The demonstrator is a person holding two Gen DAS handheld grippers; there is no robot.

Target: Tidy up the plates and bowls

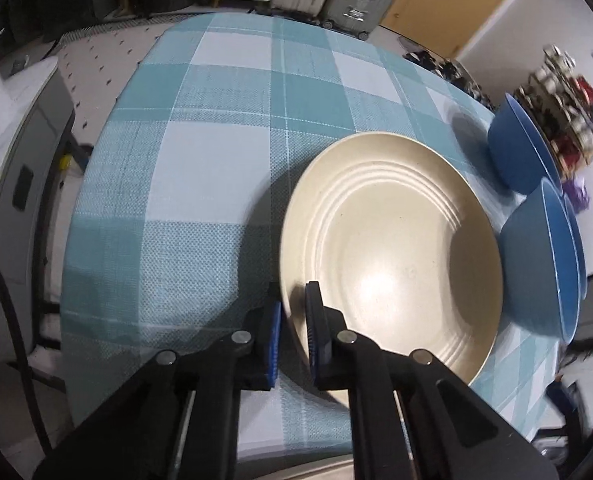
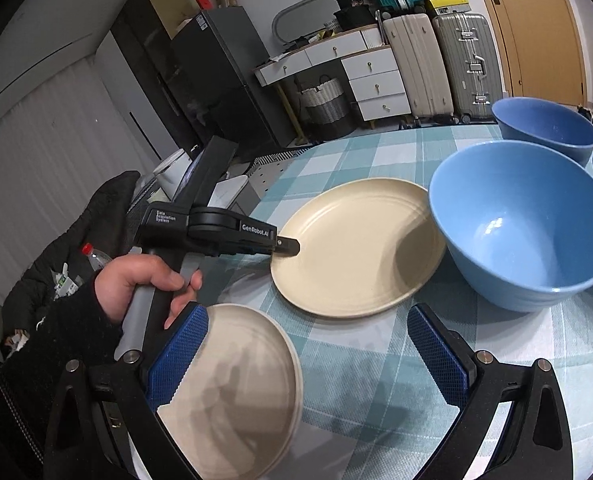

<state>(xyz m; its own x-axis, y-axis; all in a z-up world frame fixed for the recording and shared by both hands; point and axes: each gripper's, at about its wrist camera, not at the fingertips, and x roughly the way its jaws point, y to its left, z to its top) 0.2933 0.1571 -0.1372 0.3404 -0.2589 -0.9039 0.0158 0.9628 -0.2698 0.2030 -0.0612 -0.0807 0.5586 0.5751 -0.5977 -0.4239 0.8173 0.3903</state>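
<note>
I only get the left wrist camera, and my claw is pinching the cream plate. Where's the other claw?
Observer: The right claw hangs open over the near side of the table, pointing toward your plate.
Operator: Is it holding anything?
Observer: No. A second cream dish lies in front of its left finger, but nothing is pinched between the fingers.
Operator: Who's holding my claw?
Observer: A hand in a black sleeve grips the handle of the left claw.
</note>
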